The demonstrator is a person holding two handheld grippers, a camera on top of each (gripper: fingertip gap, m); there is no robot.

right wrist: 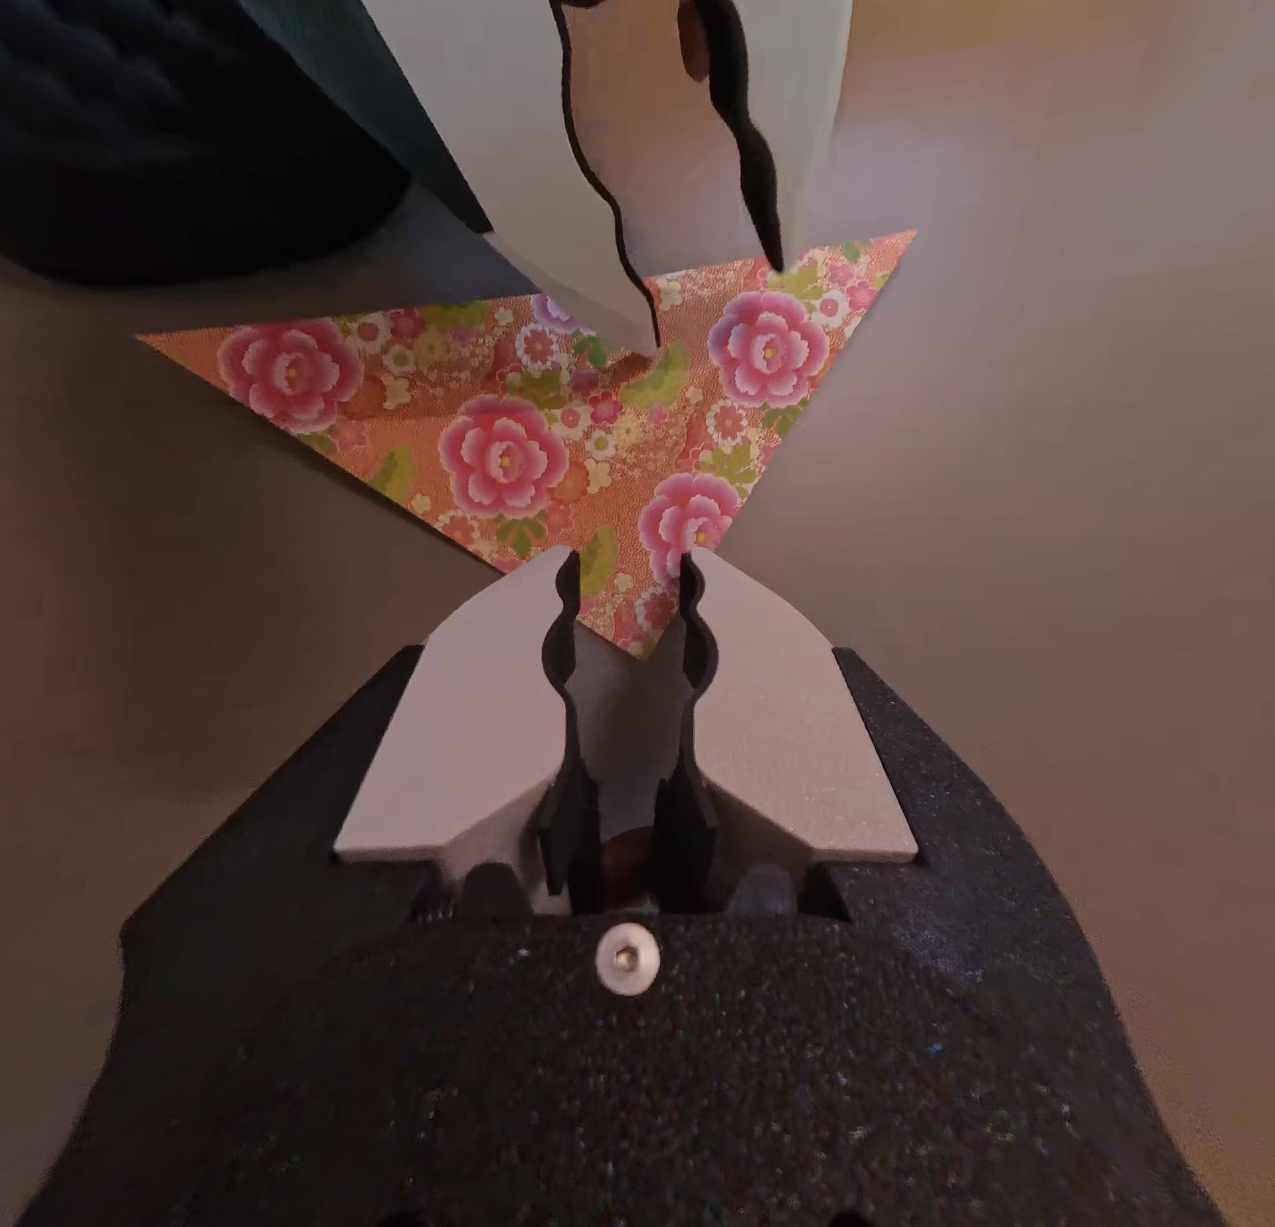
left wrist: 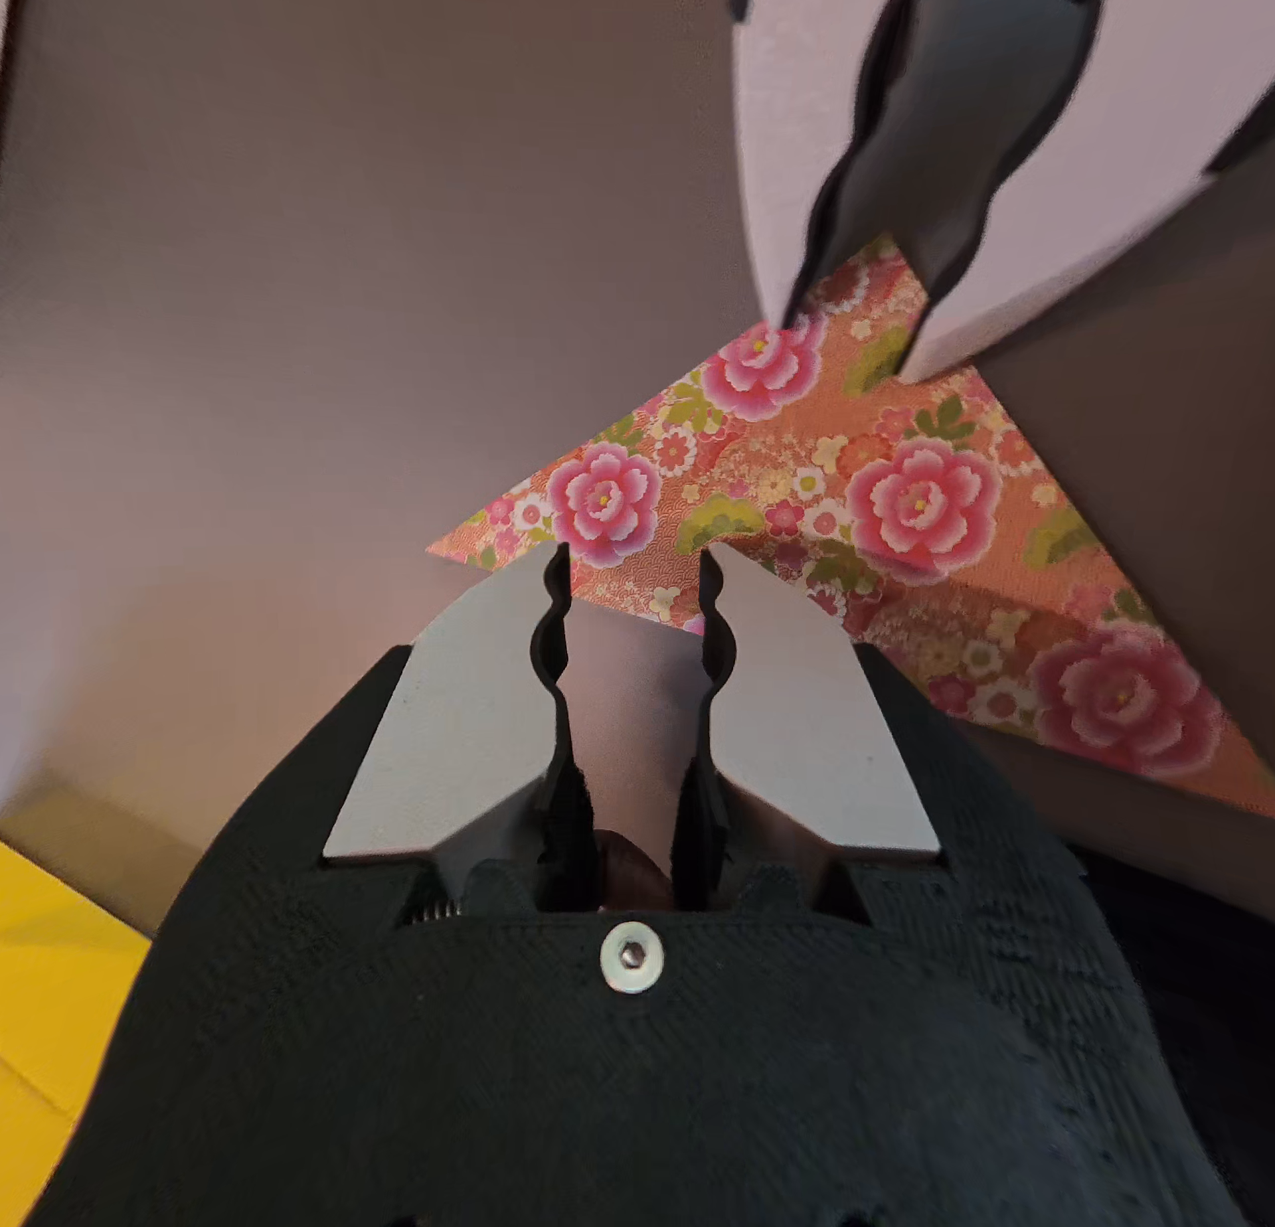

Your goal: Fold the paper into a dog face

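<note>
The paper (right wrist: pixel 524 435) was orange with big pink flowers, small white and red flowers, and green leaves. Tiny wave lines ran over the orange. The worktop (right wrist: pixel 1035 504) was plain grey-brown. The left gripper (left wrist: pixel 631 552) had a black body, pale grey fingers (left wrist: pixel 476 676) and black wavy pads. The right gripper (right wrist: pixel 626 559) had the same colours, and its black body looked speckled. A yellow patch (left wrist: pixel 55 987) showed in the left view's low corner. Something dark blue-black (right wrist: pixel 138 124) sat in the right view's top corner.
</note>
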